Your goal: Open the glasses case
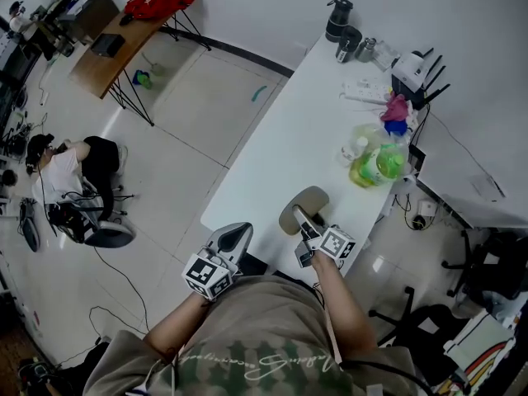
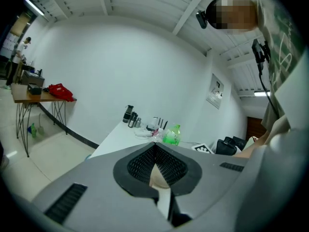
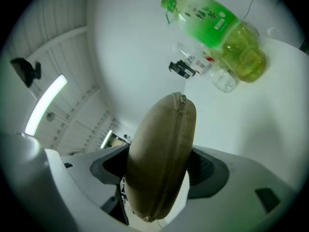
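1. Grey plastic of the left gripper (image 1: 238, 231) sits just left of the glasses case (image 1: 305, 200), its jaws pressed together on nothing; I judge it waits there, free, to work the zip once the case is steadied.
2. Low between those closed pads, the left gripper view shows a pale beige sliver; what it is I cannot make out.
3. Khaki and oval, the glasses case is clamped by its two broad faces near one end in the right gripper (image 1: 305, 223), whose jaws stand wide because the case is thick; the case is zipped shut and juts forward over the near edge of the white table (image 1: 272, 139), its far end free.
4. Held like this, the zip seam (image 3: 182, 129) faces the right gripper's camera and runs the length of the case, which probably leaves it reachable for the other gripper; a small puller seems to sit at the far tip, too small to be sure.
5. The near end of the case is buried between the jaws; whether its underside clears the table no view settles.
6. Beyond the case and to its right lies a green bottle (image 1: 379, 165) among smaller clutter, well apart from it and unlikely to interfere; the items around the bottle blur together.
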`<action>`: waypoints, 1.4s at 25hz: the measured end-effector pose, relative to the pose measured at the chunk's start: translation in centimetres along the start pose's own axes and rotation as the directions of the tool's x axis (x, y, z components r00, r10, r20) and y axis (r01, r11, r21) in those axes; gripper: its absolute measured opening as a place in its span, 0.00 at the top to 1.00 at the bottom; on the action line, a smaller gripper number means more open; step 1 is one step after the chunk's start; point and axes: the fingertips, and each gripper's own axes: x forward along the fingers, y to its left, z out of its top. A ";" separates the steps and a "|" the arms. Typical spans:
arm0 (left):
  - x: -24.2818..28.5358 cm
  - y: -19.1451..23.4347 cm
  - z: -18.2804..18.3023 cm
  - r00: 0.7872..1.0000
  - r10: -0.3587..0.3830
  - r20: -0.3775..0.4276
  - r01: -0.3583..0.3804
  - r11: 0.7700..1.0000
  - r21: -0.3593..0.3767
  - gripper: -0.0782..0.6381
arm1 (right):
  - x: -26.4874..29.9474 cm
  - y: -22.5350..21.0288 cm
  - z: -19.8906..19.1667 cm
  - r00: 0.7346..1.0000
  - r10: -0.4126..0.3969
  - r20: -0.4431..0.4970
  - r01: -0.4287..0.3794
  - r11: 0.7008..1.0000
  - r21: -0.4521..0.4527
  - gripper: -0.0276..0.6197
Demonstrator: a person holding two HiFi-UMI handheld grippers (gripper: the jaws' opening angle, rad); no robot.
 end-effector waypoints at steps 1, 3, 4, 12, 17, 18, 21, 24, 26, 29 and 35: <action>0.6 -0.5 0.0 1.000 -0.026 -0.013 0.026 1.000 0.012 0.88 | -1.2 2.2 0.7 0.998 0.065 0.016 -0.065 0.998 0.008 0.39; 1.9 -2.1 0.3 0.996 -0.085 -0.030 0.085 0.996 0.023 0.88 | -3.8 6.3 1.9 0.982 0.185 0.040 -0.185 0.983 0.009 0.39; 2.6 -3.0 0.5 0.993 -0.112 -0.035 0.113 0.993 0.027 0.88 | -5.2 8.1 2.4 0.970 0.237 0.050 -0.237 0.971 0.001 0.39; 4.1 -13.2 0.3 0.887 -0.436 -0.150 0.453 0.885 0.109 0.85 | -13.3 16.2 3.8 0.889 0.458 0.005 -0.448 0.871 -0.202 0.39; 3.7 -17.0 0.8 0.806 -0.573 -0.149 0.583 0.812 0.036 0.72 | -16.3 17.4 4.1 0.848 0.524 -0.074 -0.521 0.801 -0.294 0.39; 3.8 -17.4 0.6 0.797 -0.584 -0.153 0.594 0.804 0.027 0.73 | -16.6 17.4 4.0 0.844 0.530 -0.082 -0.528 0.794 -0.301 0.39; 3.6 -18.1 -0.1 0.776 -0.612 -0.154 0.616 0.787 -0.024 0.72 | -17.4 17.8 3.9 0.826 0.557 -0.082 -0.553 0.773 -0.311 0.39; 3.1 -18.6 -0.5 0.750 -0.643 -0.158 0.640 0.765 -0.075 0.72 | -17.7 18.8 3.8 0.792 0.604 -0.092 -0.599 0.740 -0.305 0.41; 3.1 -18.8 -0.6 0.746 -0.646 -0.162 0.644 0.762 -0.071 0.73 | -17.7 19.0 3.8 0.783 0.612 -0.110 -0.613 0.731 -0.299 0.42; 3.1 -18.8 -0.5 0.751 -0.640 -0.160 0.643 0.765 -0.044 0.73 | -17.5 18.9 3.7 0.782 0.610 -0.128 -0.619 0.734 -0.279 0.43; 2.9 -18.7 -0.1 0.742 -0.653 -0.153 0.646 0.757 -0.096 0.84 | -17.7 19.2 3.5 0.748 0.654 -0.109 -0.659 0.715 -0.235 0.46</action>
